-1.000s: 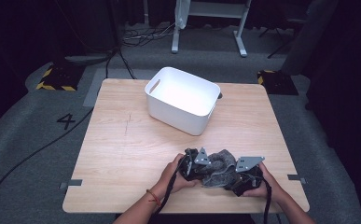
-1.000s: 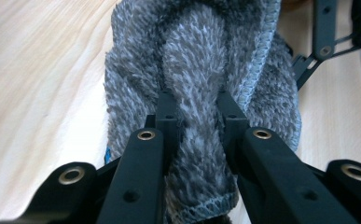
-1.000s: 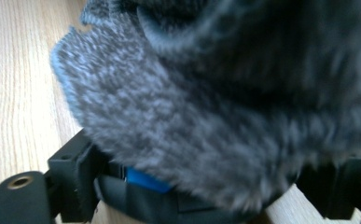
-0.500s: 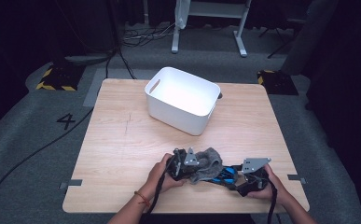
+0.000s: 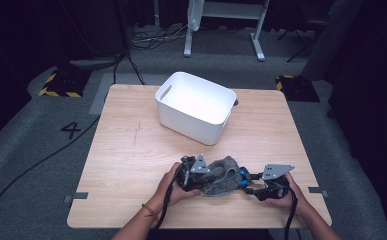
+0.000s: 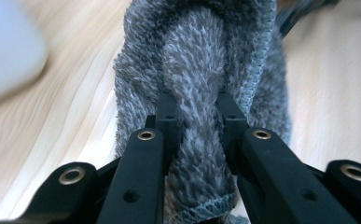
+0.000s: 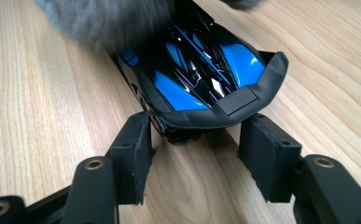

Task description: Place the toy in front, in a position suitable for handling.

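Observation:
A fluffy grey cloth (image 5: 222,174) lies bunched on the wooden table (image 5: 131,160) near its front edge. My left gripper (image 5: 205,179) is at the cloth's left end, shut on a fold of the cloth (image 6: 201,70) that runs between its jaws (image 6: 199,109). A small blue and black toy car (image 5: 244,176) pokes out from the cloth's right side. My right gripper (image 5: 252,185) comes in from the right. Its jaws (image 7: 194,135) close on the rear of the toy car (image 7: 201,79), whose front end is hidden under the cloth (image 7: 108,18).
A white plastic bin (image 5: 196,107) with a handle slot stands at the back centre of the table, slightly turned. A person's hands hold both grippers at the front edge. Cables and stand legs lie on the dark floor beyond the table.
The two grippers have drawn apart, the left going left and the right going right. The blue car, hidden a second ago, now shows at the cloth's right edge.

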Available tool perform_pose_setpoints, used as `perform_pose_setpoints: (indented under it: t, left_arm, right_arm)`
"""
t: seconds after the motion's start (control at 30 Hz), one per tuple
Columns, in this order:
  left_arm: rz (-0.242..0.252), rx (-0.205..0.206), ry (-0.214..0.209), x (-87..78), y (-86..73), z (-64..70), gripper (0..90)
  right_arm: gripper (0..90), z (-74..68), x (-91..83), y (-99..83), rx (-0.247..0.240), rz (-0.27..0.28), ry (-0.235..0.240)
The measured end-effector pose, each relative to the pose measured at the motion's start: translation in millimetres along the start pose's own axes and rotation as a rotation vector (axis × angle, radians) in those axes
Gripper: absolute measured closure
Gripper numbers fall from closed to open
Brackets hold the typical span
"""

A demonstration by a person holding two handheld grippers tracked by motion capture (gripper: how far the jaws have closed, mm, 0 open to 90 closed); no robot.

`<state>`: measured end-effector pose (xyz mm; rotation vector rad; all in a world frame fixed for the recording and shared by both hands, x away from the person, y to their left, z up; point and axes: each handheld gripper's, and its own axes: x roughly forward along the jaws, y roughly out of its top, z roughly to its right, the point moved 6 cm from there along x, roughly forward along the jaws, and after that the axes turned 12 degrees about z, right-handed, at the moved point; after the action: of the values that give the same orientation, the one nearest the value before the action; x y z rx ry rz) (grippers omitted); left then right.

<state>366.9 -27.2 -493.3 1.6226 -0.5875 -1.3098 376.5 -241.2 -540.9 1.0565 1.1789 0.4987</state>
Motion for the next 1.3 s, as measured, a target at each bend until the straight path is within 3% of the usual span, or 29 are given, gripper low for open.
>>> perform_pose_setpoints:
  t: [0.07,0.17,0.3,0.33,0.43,0.53,0.63,0.67,0.8,0.9,1.03,1.2,1.3]
  left_arm:
    - [-0.005,0.016,-0.003,9.9,7.7,2.1,75.8]
    - [-0.012,-0.003,-0.009,28.1,14.4,-0.6,75.6]
    - [-0.063,0.026,-0.006,35.6,8.5,0.2,75.6]
    - [-0.058,0.015,-0.012,34.5,7.0,-0.5,75.6]
    - [-0.090,0.004,-0.007,22.7,-0.6,-6.2,75.5]
    - [-0.118,-0.008,0.036,6.4,-14.0,-14.5,74.3]
    - [-0.132,-0.046,0.086,-11.9,-29.8,-25.3,72.2]
    - [-0.159,-0.054,0.115,-23.0,-41.7,-30.7,72.3]
    - [-0.193,-0.064,0.153,-36.0,-58.8,-35.4,72.3]
    - [-0.178,-0.091,0.177,-47.3,-62.2,-37.4,72.2]
    - [-0.058,-0.085,0.142,-49.5,-42.5,-24.3,72.9]
    - [0.063,-0.058,0.063,-31.3,-7.4,2.8,72.9]
    - [0.105,-0.077,0.045,-13.2,2.1,13.0,72.1]
  right_arm:
    - [38.0,0.4,2.0,0.8,-0.002,-0.001,-0.019]
    - [38.9,-0.1,3.2,0.9,0.002,0.005,-0.019]
    - [38.8,0.4,3.2,0.2,0.010,0.010,-0.017]
    - [38.8,0.4,3.2,0.2,0.010,0.010,-0.017]
    - [38.2,1.1,3.4,-0.1,0.013,0.018,-0.016]
    - [38.2,1.2,3.4,-0.1,0.014,0.018,-0.017]
    - [38.2,1.3,3.4,-0.1,0.013,0.018,-0.016]
    - [38.3,1.4,3.4,-0.1,0.013,0.017,-0.016]
    - [38.2,1.5,3.4,0.0,0.012,0.016,-0.016]
    - [38.2,1.5,3.5,-0.1,0.013,0.018,-0.015]
    - [38.2,1.5,3.5,-0.1,0.013,0.018,-0.016]
    - [38.2,1.4,3.5,-0.1,0.014,0.018,-0.016]
    - [38.2,1.4,3.5,-0.1,0.014,0.018,-0.016]
